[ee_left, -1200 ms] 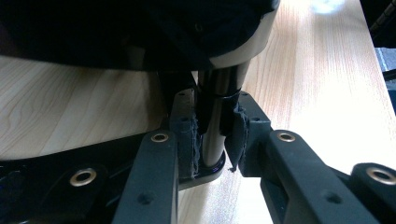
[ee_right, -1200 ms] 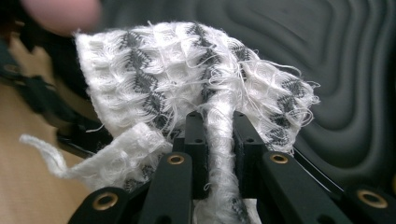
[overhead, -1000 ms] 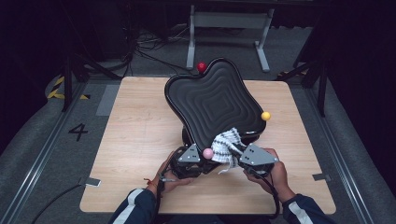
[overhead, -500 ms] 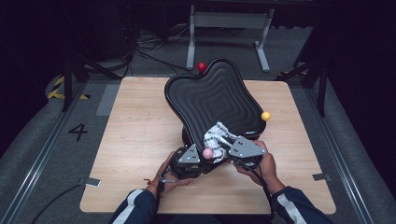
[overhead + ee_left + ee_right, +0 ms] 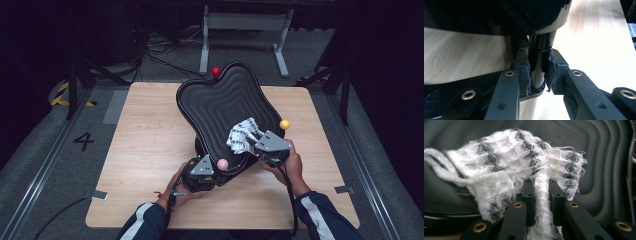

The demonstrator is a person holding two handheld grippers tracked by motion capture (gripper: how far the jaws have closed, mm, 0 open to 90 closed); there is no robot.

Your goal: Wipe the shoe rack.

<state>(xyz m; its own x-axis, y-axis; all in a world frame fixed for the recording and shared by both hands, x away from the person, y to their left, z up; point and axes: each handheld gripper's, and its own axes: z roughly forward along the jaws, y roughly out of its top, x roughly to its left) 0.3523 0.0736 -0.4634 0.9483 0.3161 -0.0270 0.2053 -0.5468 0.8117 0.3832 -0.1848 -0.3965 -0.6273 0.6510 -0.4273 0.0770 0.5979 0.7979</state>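
A black wavy-ridged tray [image 5: 220, 105] stands tilted on a post at the middle of the wooden table [image 5: 145, 145]. My left gripper [image 5: 206, 162] sits under the tray's near edge, shut on the shiny dark post [image 5: 539, 50], its padded fingers [image 5: 522, 72] pressing both sides. Over the tray's lower right part, my right gripper [image 5: 256, 142] is shut on a white-and-black knitted cloth [image 5: 241, 135]. The cloth [image 5: 519, 160] bunches ahead of the right gripper [image 5: 541, 192] and rests against the ridged tray surface [image 5: 604, 157].
Small balls sit at the tray's rim: red [image 5: 215, 71] at the far edge, yellow [image 5: 284, 124] at the right, pink [image 5: 222, 164] at the near edge beside my left gripper. A metal stand [image 5: 240, 25] and cables lie on the floor beyond the table.
My right gripper has carried the cloth first left, then up and to the right across the tray's lower part. The left gripper has stayed on the post.
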